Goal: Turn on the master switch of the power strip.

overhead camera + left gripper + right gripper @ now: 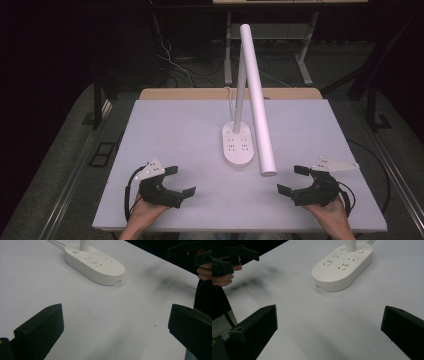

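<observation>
The left tool is held wide open and empty on the worktop. Mid-worktop, the lamp stands untouched, base flat. The right tool gapes empty too; the base should be steadied before the arm is gripped.

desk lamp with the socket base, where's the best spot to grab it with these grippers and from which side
Probably the slim upright stem just above the oval base, taken from the side by the left gripper, whose open jaws could close across it. The stem is narrow and round; the base looks too broad and low, and the long light bar slants down over the right side, crowding the right gripper.
</observation>
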`<state>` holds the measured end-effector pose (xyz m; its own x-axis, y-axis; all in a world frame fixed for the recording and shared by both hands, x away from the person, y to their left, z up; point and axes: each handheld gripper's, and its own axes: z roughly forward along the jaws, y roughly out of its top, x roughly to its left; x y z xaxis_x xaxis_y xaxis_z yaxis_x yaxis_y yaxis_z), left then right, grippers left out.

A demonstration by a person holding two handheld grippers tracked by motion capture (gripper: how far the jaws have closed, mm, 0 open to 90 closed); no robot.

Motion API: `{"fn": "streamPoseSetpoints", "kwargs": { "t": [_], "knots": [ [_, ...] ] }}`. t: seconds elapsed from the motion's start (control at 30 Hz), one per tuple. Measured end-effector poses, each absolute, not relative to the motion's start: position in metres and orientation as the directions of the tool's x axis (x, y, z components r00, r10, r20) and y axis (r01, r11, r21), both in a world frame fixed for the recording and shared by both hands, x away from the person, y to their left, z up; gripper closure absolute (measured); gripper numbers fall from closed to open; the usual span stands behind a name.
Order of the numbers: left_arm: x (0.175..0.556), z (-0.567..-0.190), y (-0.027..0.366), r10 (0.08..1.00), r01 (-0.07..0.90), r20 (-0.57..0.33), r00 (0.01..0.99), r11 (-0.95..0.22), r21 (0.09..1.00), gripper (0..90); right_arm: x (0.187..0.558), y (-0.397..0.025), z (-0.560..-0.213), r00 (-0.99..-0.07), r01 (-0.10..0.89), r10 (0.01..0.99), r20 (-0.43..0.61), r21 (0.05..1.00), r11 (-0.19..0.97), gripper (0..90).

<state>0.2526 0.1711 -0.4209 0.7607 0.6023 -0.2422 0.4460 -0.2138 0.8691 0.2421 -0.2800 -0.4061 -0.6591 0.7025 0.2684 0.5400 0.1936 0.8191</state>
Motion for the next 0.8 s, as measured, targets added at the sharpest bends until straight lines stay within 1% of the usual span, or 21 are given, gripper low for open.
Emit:
{"fn": "streamPoseSetpoints", "kwargs": {
  "t": [0.47, 0.8],
  "knots": [
    [0.2535, -0.4209, 0.1719, 0.597, 0.461, -0.254, 0.761, -0.223, 0.859, 0.0, 0.2413, -0.2773, -0.4094, -0.670, 0.551, 0.693, 0.267, 0.805, 0.221, 0.0],
    [0.2523, -0.4159, 0.1718, 0.606, 0.449, -0.243, 0.757, -0.213, 0.868, 0.0, 0.2402, -0.2795, -0.4086, -0.664, 0.541, 0.702, 0.257, 0.814, 0.213, 0.1]
  ]
}}
